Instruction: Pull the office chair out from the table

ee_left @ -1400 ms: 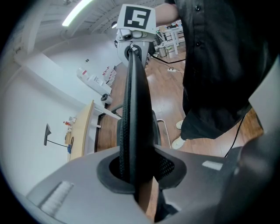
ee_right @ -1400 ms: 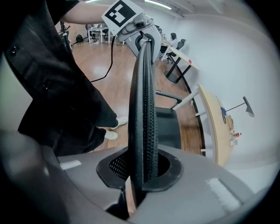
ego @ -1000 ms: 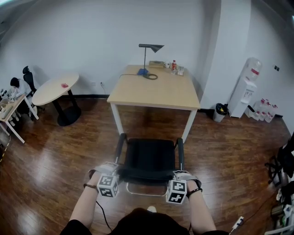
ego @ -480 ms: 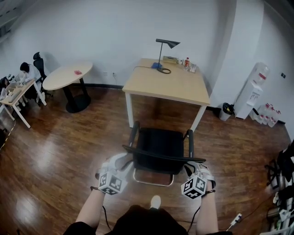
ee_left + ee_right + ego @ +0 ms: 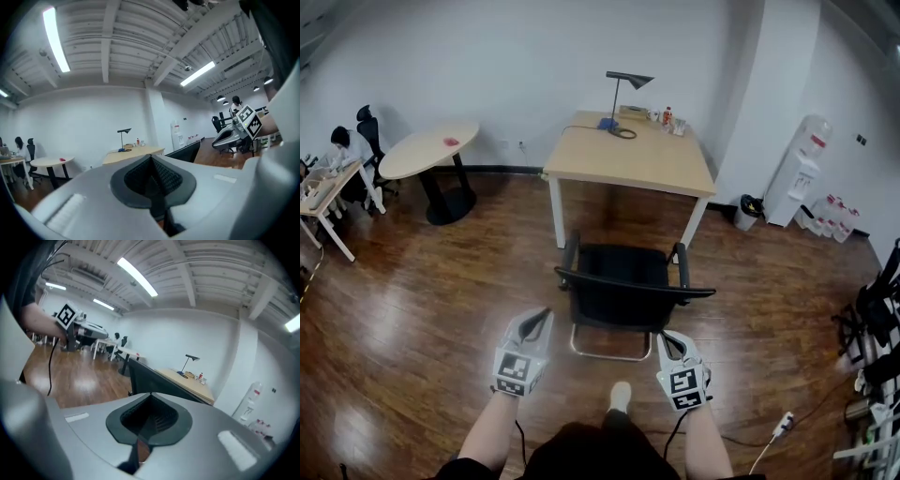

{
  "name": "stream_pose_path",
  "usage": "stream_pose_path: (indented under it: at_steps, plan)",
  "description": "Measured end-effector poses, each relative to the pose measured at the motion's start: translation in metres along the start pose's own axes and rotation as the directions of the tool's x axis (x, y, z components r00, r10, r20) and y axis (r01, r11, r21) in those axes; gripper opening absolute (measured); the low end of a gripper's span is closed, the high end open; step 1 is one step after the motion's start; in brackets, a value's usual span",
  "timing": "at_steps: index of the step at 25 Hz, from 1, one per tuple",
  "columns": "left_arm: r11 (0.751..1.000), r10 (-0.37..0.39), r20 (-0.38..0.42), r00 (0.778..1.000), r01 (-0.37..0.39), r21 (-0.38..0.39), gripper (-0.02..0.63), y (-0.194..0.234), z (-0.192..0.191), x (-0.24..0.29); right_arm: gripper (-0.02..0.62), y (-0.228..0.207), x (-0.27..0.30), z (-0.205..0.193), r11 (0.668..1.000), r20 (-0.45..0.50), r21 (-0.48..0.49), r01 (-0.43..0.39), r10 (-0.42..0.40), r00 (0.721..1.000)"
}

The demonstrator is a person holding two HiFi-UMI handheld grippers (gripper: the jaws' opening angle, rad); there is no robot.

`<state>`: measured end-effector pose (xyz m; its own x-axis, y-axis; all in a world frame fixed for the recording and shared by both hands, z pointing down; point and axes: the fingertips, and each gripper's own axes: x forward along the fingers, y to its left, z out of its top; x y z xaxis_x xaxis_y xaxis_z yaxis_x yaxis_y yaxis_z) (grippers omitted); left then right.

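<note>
Now your left claw (image 5: 541, 319) and right claw (image 5: 668, 340) have just clenched shut, empty. The office chair (image 5: 623, 286) looks clear of the surface (image 5: 628, 161), so leave it there.

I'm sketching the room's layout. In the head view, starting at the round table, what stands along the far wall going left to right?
Round table → square wooden table → black bin → water dispenser.
</note>
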<state>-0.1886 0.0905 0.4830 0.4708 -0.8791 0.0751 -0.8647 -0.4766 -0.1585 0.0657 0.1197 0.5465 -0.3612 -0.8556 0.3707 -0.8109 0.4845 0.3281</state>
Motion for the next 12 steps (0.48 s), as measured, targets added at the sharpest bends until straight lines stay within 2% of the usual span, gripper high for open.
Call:
stream_pose_path:
  at_steps: [5, 9, 12]
  plan:
    - [1.000, 0.010, 0.112, 0.994, -0.009, -0.013, 0.002, -0.003, 0.025, -0.040, 0.014, 0.011, -0.047, 0.032, 0.982, 0.175, 0.187, -0.005, -0.028, 0.984]
    - [0.996, 0.024, 0.173, 0.985, -0.009, -0.086, 0.002, 0.000, 0.040, -0.063, 0.012, 0.003, -0.082, 0.049, 0.920, 0.281, 0.386, -0.067, -0.048, 0.959]
    - [0.989, 0.066, 0.208, 0.976, -0.036, -0.146, 0.002, 0.008, 0.054, -0.083, 0.014, 0.005, -0.096, 0.048, 0.890, 0.318, 0.438, -0.127, -0.021, 0.948]
